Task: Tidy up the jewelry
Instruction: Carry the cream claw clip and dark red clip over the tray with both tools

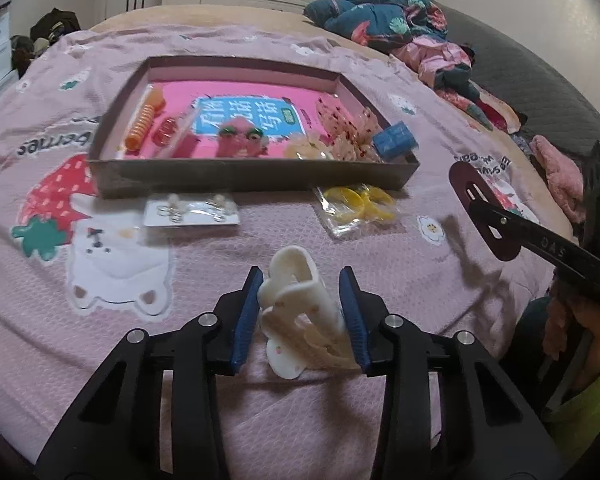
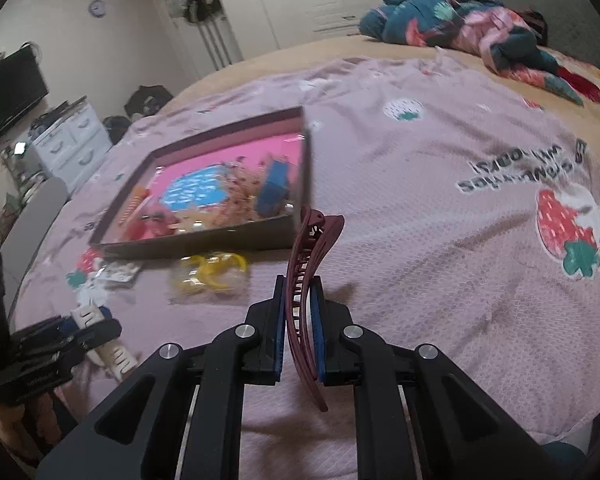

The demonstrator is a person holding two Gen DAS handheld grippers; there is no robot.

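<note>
A: Left claw (image 1: 300,312): pads pinching one cream hair clip (image 1: 296,312), low over the bed's pink blanket (image 1: 380,248).
B: Right claw (image 2: 298,328): pressed onto one maroon hair clip (image 2: 306,280), held up on edge, near the box corner.
A: Step, by my reading: carrying loose pieces to the cardboard box (image 1: 252,178). Next: lift each clip over the wall and let go on bare pink floor.
B: Outside the box, just beside its front wall: one earring card (image 1: 191,211), one bag of yellow pieces (image 1: 358,204).
A: Inside: one orange coil (image 1: 145,120), one blue block (image 1: 395,140); the rest too jumbled to count.
</note>
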